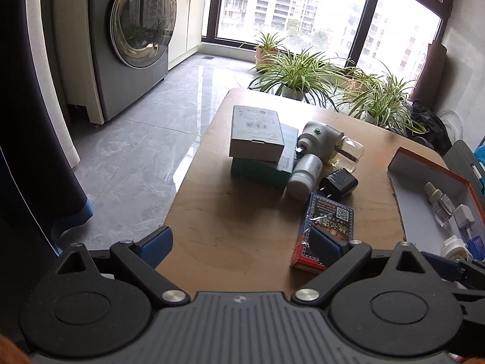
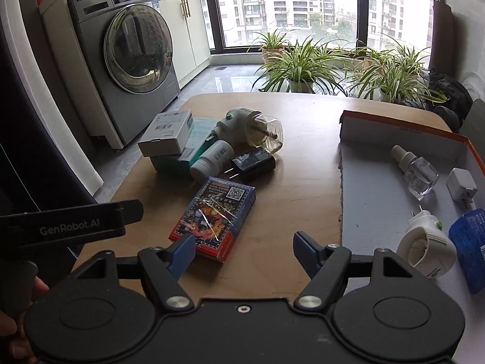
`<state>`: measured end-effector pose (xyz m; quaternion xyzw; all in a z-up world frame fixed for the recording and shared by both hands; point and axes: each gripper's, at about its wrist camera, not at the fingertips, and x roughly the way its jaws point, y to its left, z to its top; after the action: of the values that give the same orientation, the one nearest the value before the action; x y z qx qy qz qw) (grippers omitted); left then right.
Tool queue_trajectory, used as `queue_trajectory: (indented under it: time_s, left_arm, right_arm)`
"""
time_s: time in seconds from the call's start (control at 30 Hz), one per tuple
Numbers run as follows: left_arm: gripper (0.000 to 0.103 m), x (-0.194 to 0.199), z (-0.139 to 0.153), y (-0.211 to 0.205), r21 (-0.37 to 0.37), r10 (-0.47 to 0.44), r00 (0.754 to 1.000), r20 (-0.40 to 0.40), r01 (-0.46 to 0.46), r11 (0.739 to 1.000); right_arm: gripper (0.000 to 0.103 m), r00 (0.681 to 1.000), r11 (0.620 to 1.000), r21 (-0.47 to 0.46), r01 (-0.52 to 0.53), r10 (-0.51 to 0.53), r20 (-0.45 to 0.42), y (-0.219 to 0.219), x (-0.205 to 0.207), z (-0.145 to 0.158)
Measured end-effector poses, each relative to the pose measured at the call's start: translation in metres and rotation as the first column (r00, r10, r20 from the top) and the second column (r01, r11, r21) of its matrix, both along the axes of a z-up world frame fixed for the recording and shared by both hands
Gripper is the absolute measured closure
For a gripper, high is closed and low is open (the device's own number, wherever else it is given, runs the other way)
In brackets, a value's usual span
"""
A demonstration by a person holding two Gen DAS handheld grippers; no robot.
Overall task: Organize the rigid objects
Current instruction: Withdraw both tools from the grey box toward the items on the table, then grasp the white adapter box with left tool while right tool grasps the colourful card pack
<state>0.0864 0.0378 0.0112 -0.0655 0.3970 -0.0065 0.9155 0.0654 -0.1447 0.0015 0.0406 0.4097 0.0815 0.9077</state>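
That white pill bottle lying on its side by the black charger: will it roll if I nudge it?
Probably. The pill bottle is a smooth cylinder on its side, so a nudge could roll it. The charger and green box beside it may stop it. Its plastic looks stiff, likely slippery between pads.

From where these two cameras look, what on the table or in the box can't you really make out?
- Teal box, both views: the white box stacked on it covers most of it.
- Card pack, left view: its near end sits behind a gripper finger.
- Blue packet in the orange tray, right view: cut off by the picture edge.
- Labels: too small to read.
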Motion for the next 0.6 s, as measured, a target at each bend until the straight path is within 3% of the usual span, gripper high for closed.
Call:
queue_trajectory:
  time_s: [0.2,0.37,0.6]
  left_arm:
    - [0.004,0.012,0.001,0.019,-0.013,0.041,0.999,0.001,-0.041,0.999]
    - [0.004,0.028,0.003,0.026,-0.029,0.049,0.999,0.007,-0.049,0.998]
    - [0.000,0.068,0.007,0.014,-0.023,0.025,0.999,0.044,-0.024,0.999]
  right_arm:
    - [0.017,0.995,0.993,0.090,0.081,-0.074,-0.074,0.013,0.024,-0.020]
    - [0.016,0.992,0.994,0.036,0.108,-0.105,-0.075,0.037,0.041,-0.031]
    - [0.003,0.992,0.991,-0.052,0.120,-0.121,-0.035,0.051,0.053,-0.043]
